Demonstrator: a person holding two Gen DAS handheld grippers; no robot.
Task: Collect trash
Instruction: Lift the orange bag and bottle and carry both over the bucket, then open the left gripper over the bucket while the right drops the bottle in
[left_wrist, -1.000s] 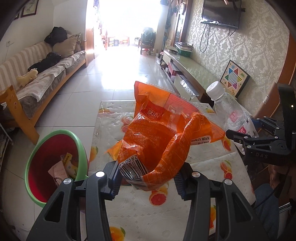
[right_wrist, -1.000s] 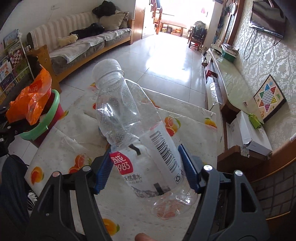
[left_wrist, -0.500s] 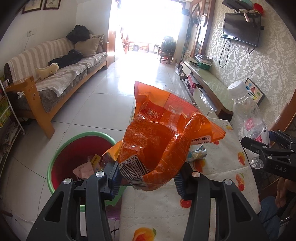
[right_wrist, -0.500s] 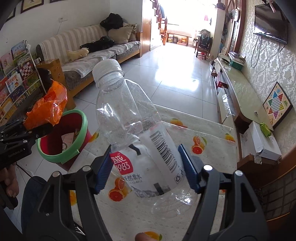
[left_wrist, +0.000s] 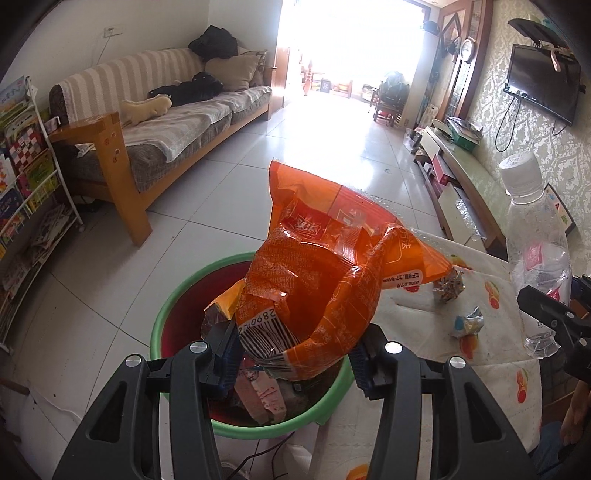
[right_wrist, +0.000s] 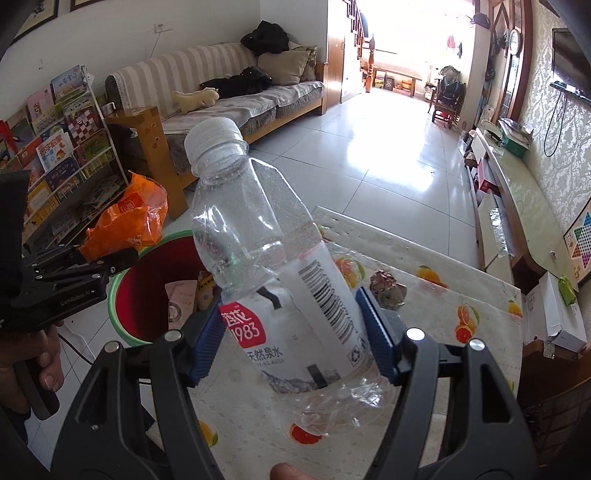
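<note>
Left wrist view: left tongs (left_wrist: 295, 360) clamping orange snack bag (left_wrist: 325, 280) above green-rimmed bin (left_wrist: 177, 306) for dropping; right tongs (right_wrist: 291, 347) gripping water bottle (right_wrist: 273, 266).

- The snack bag (left_wrist: 325, 291) between the left gripper's (left_wrist: 295, 354) blue pads is bright orange, with a black-and-white barcode.
- The bin (left_wrist: 177, 314) under those fingers is red inside with a green rim.
- The bottle (right_wrist: 273, 269) between the right gripper's (right_wrist: 291, 347) blue pads is clear, with a white cap and a white and red label.
- The tablecloth (right_wrist: 454, 295) past it is white with orange fruit pictures.
</note>
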